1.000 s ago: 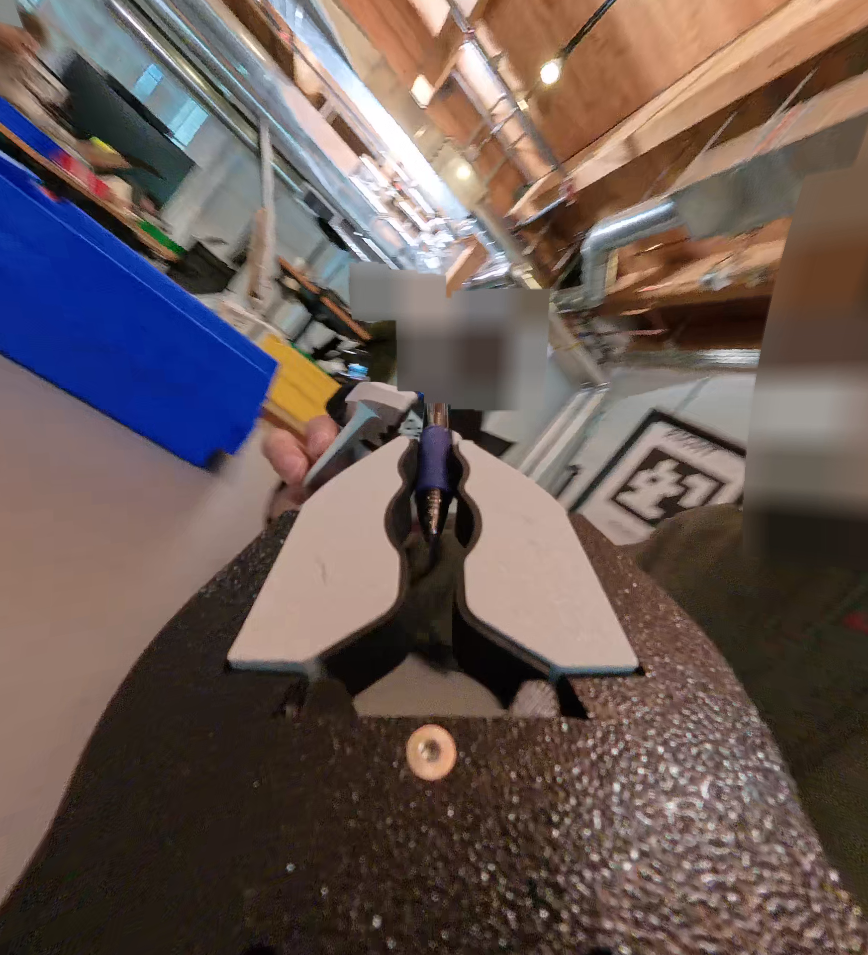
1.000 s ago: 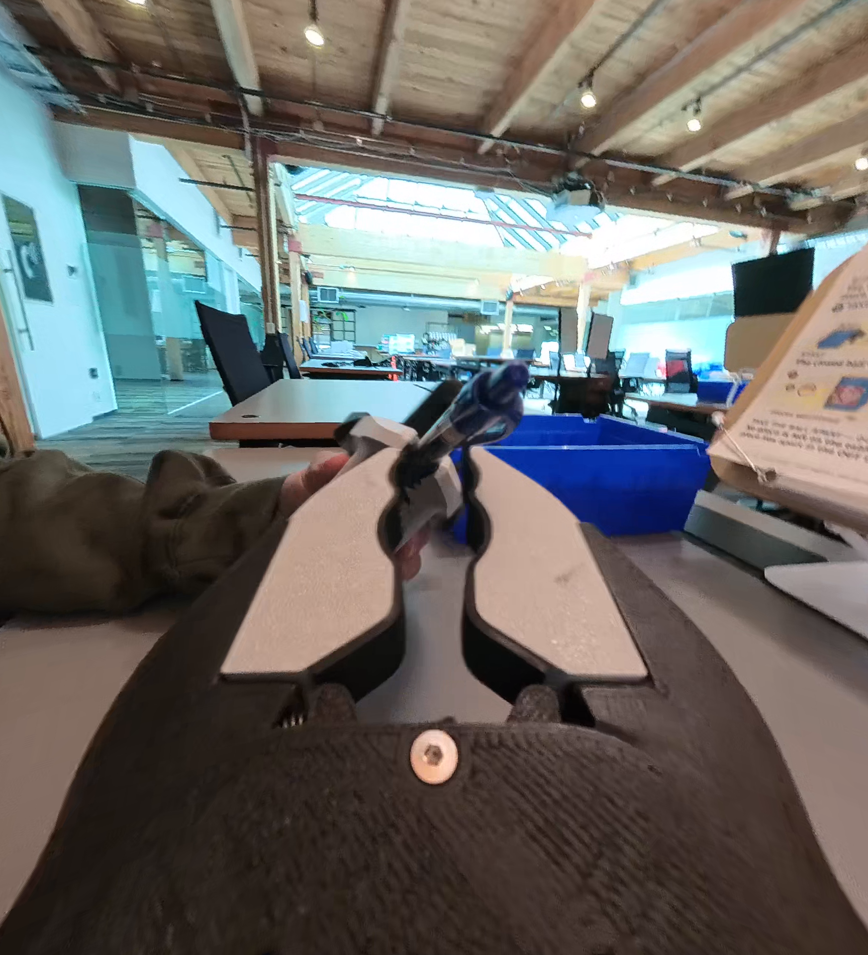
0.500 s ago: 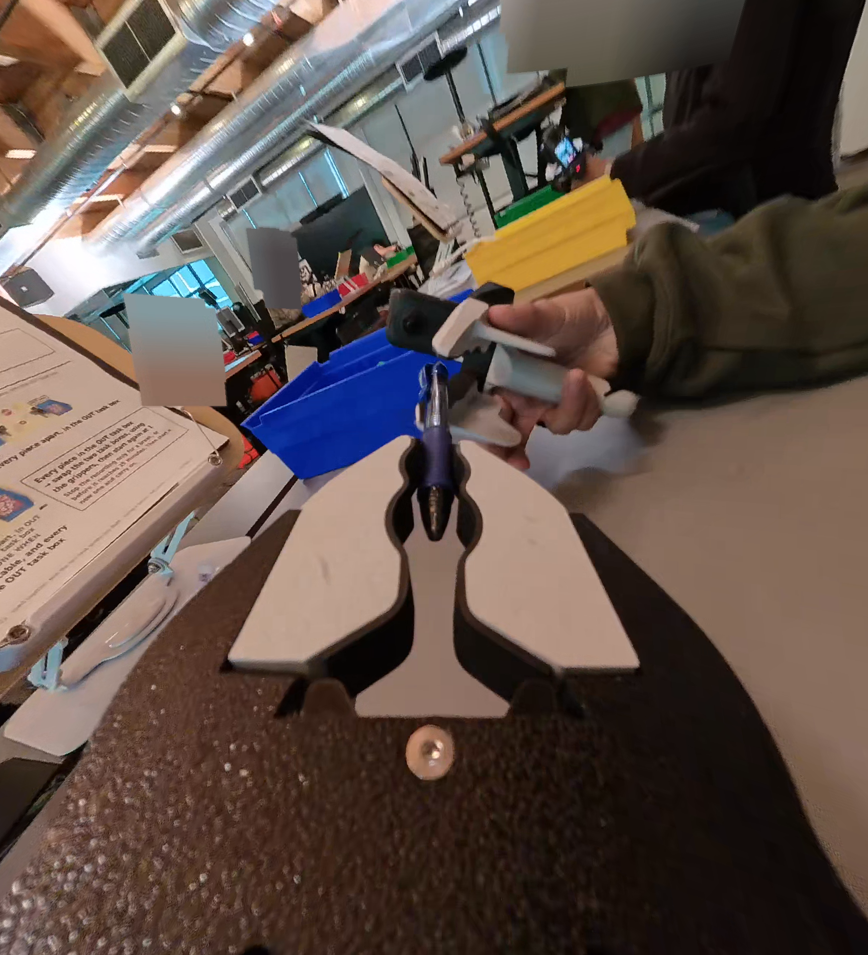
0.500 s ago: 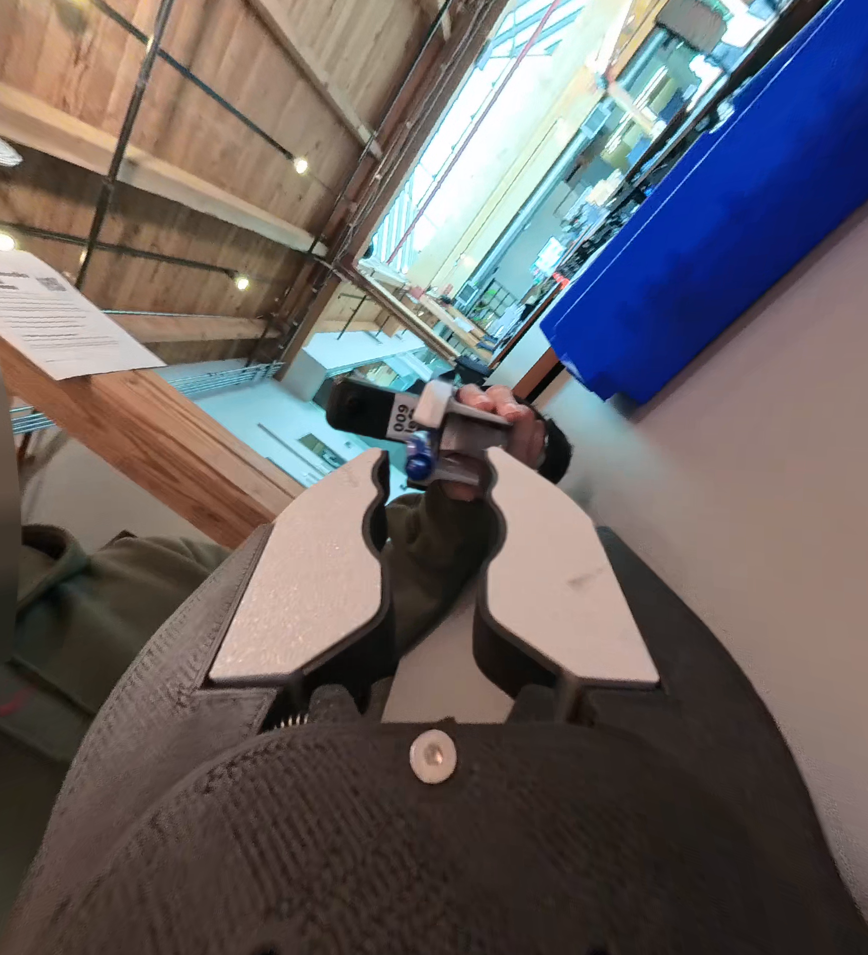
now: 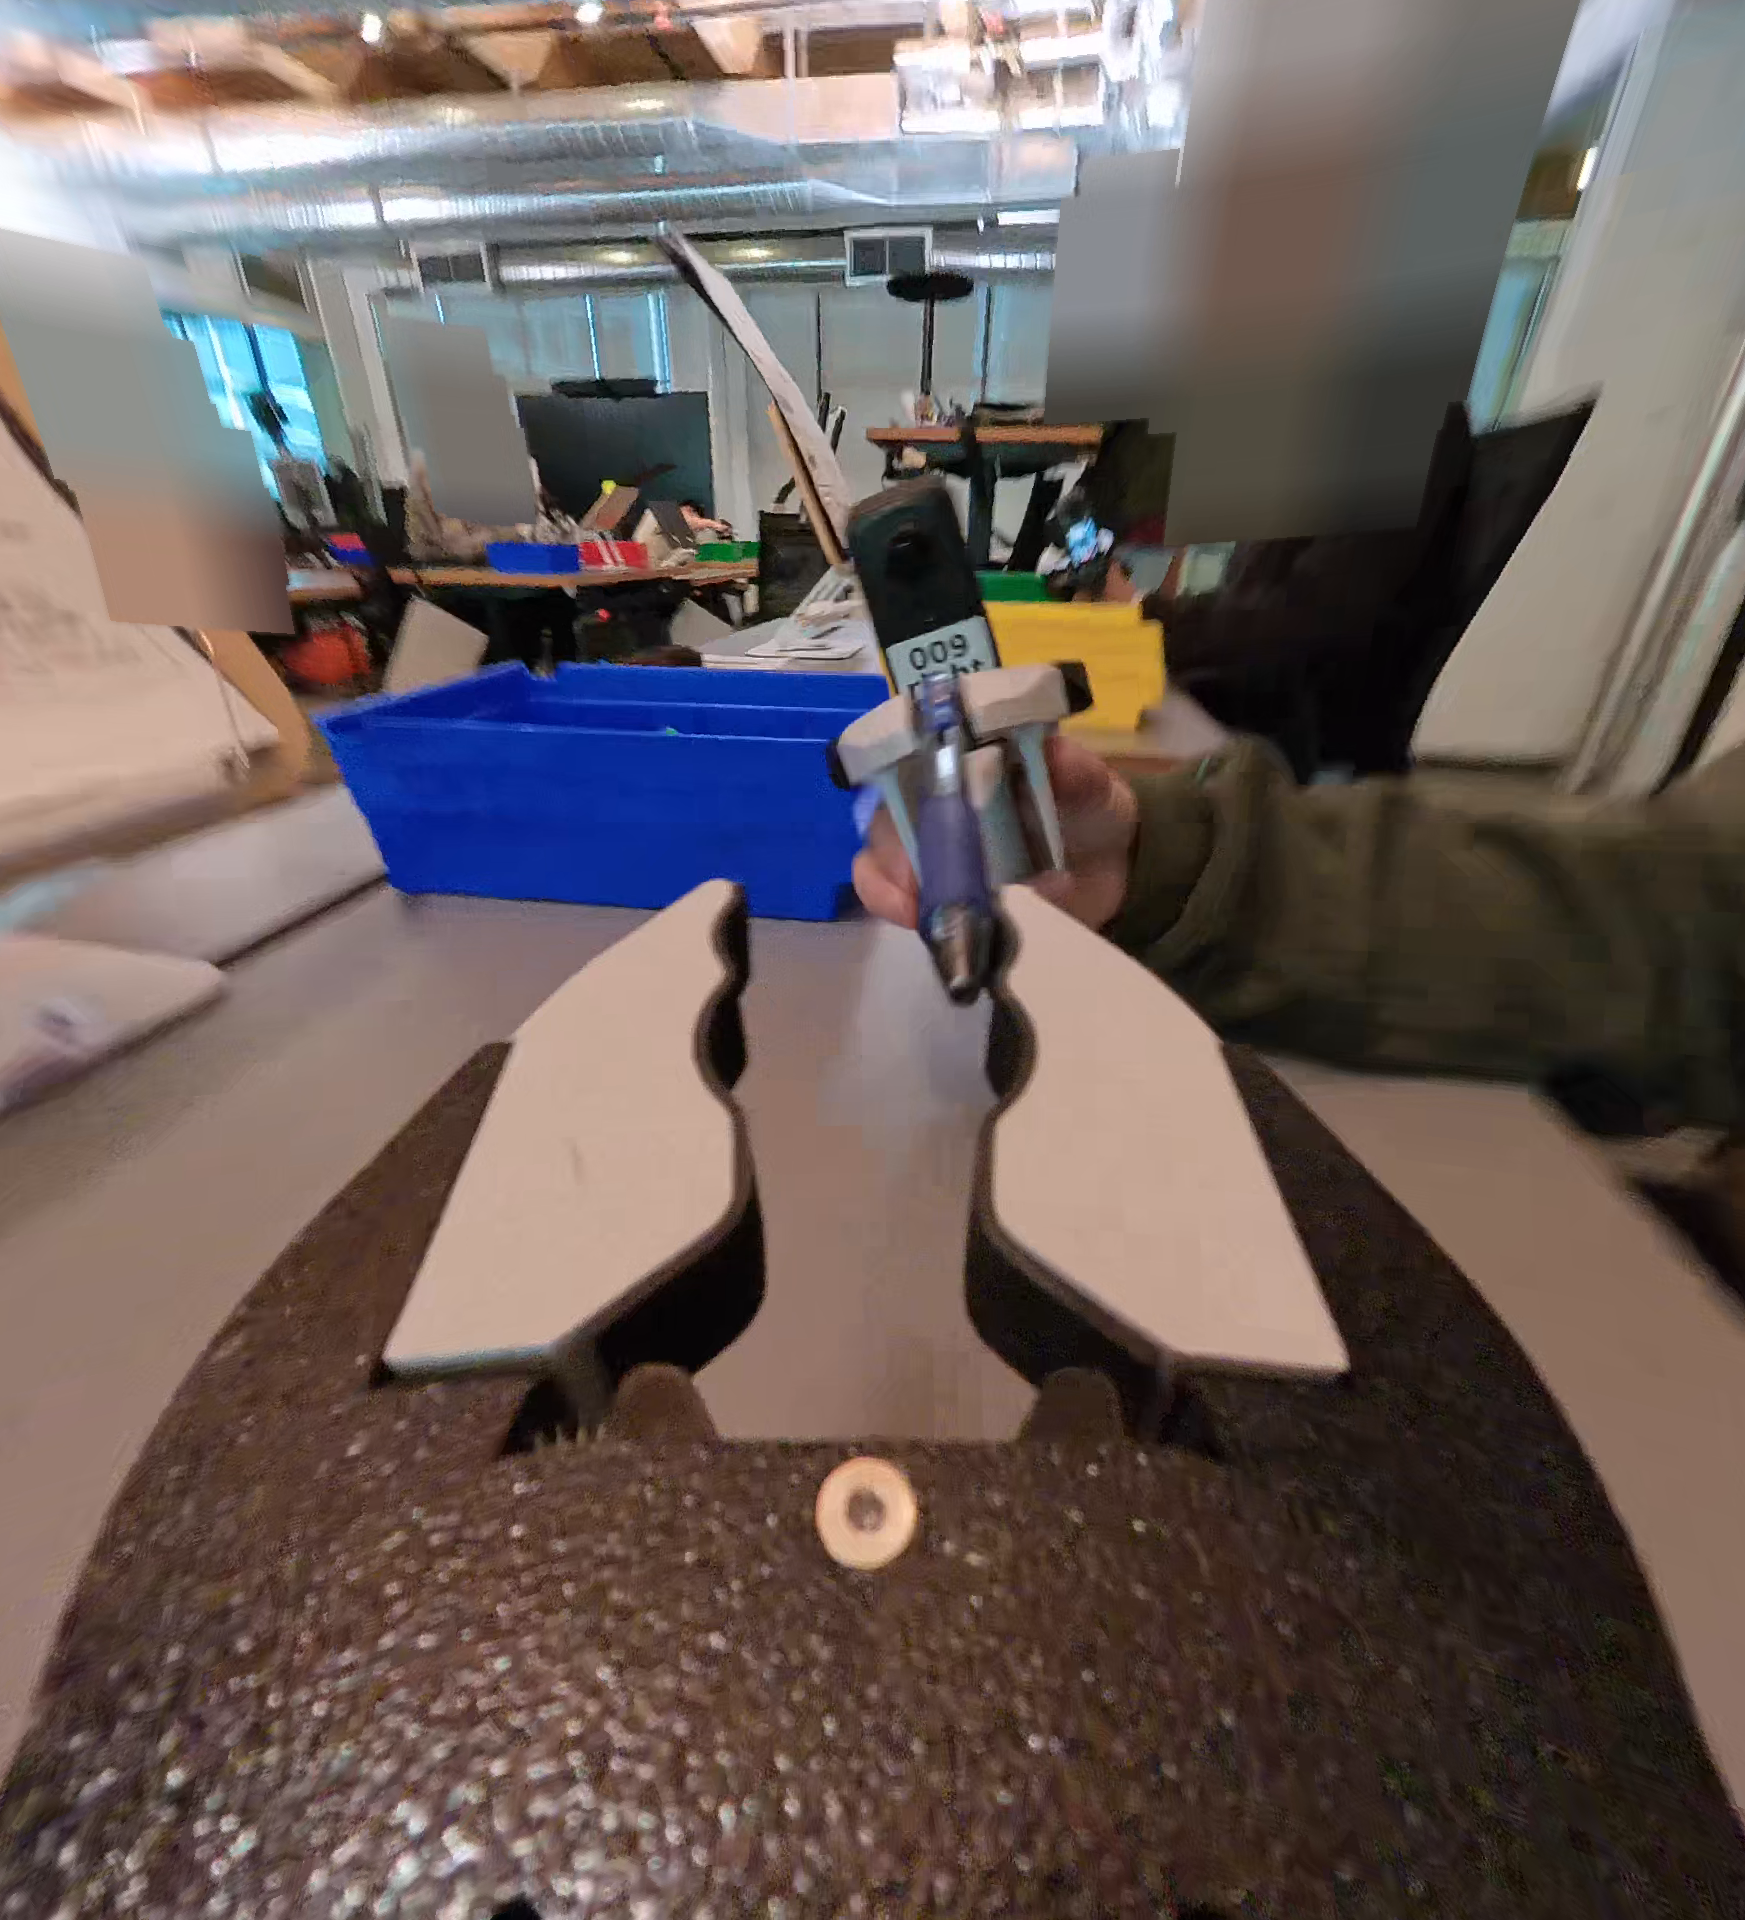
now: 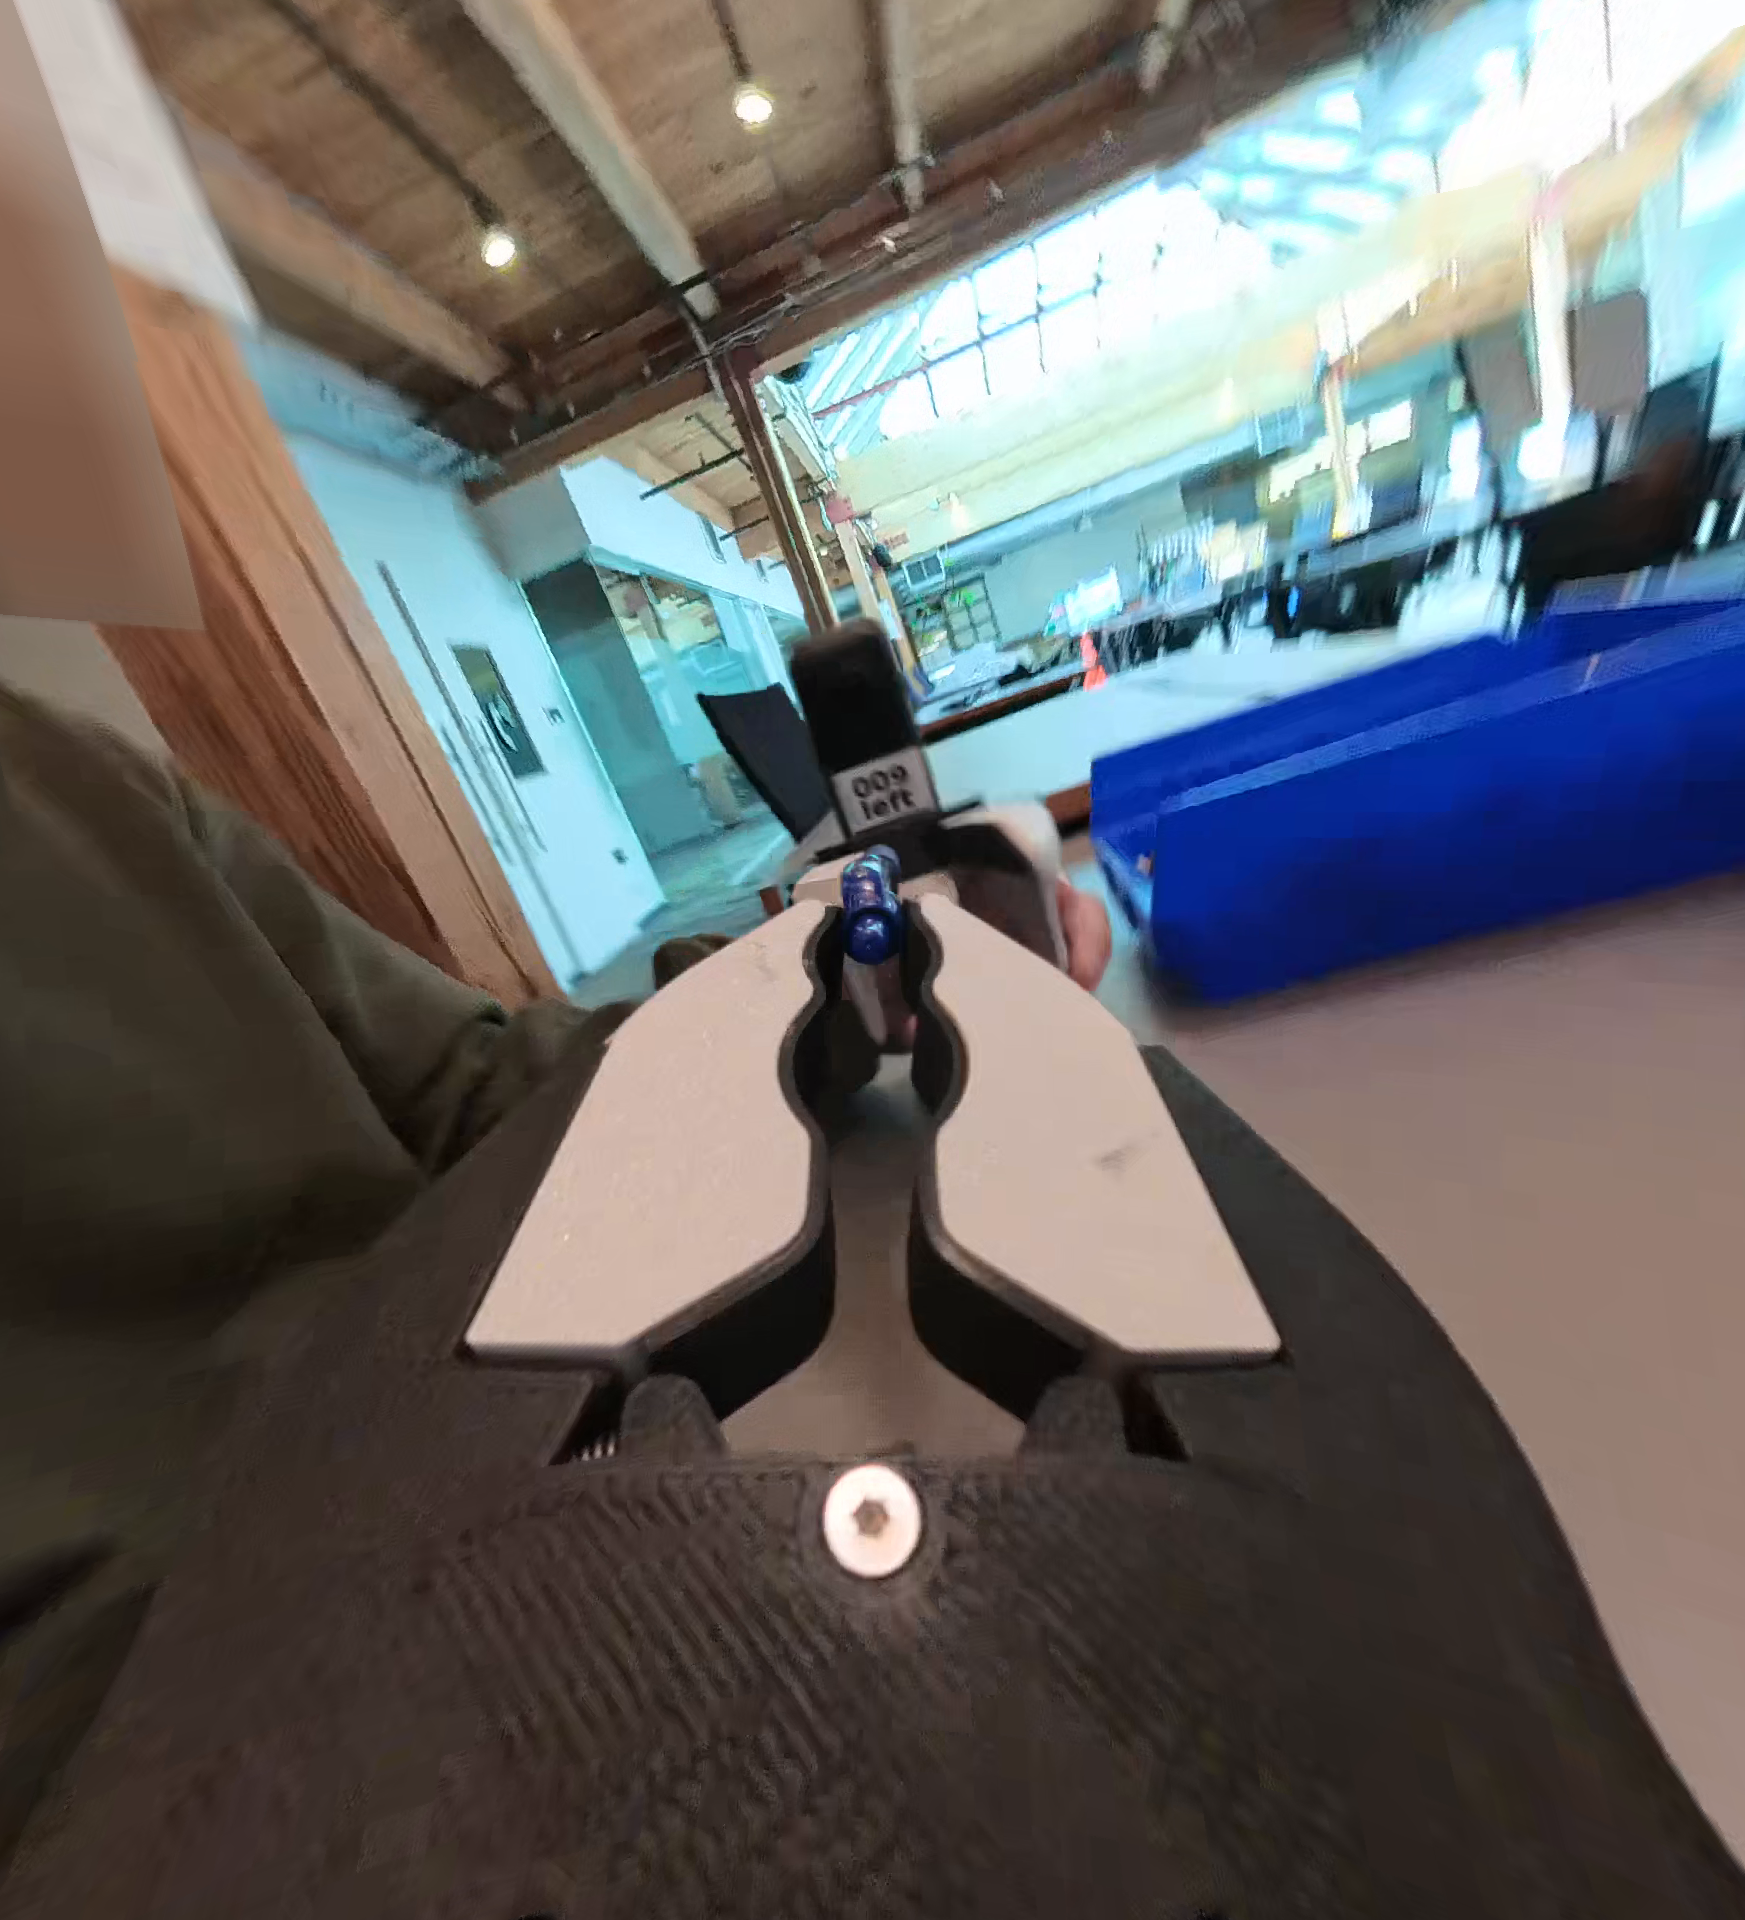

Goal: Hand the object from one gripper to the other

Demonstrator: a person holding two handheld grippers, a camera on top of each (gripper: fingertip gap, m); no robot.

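A blue pen (image 5: 946, 862) is held by my right gripper (image 5: 956, 727), which shows ahead in the left wrist view in a person's hand. The pen's tip points down, just beside my left gripper's right finger (image 5: 1107, 1091). My left gripper (image 5: 863, 925) is open wide and empty. In the right wrist view my right gripper (image 6: 870, 920) is shut on the pen (image 6: 868, 914) at its fingertips. The left gripper's black camera housing (image 6: 852, 707) stands just beyond it.
A blue bin (image 5: 587, 790) stands on the grey table (image 5: 224, 1091) ahead; it also shows in the right wrist view (image 6: 1470, 821). A paper sheet on a stand (image 5: 6, 675) is at the left. An olive sleeve (image 5: 1419, 914) crosses from the right. A yellow bin (image 5: 1086, 644) is farther back. There is about 7 cm between the tips of the two grippers.
My left gripper has opened and let go of the pen. My right gripper has shut on the pen. Both views have swung round to level.
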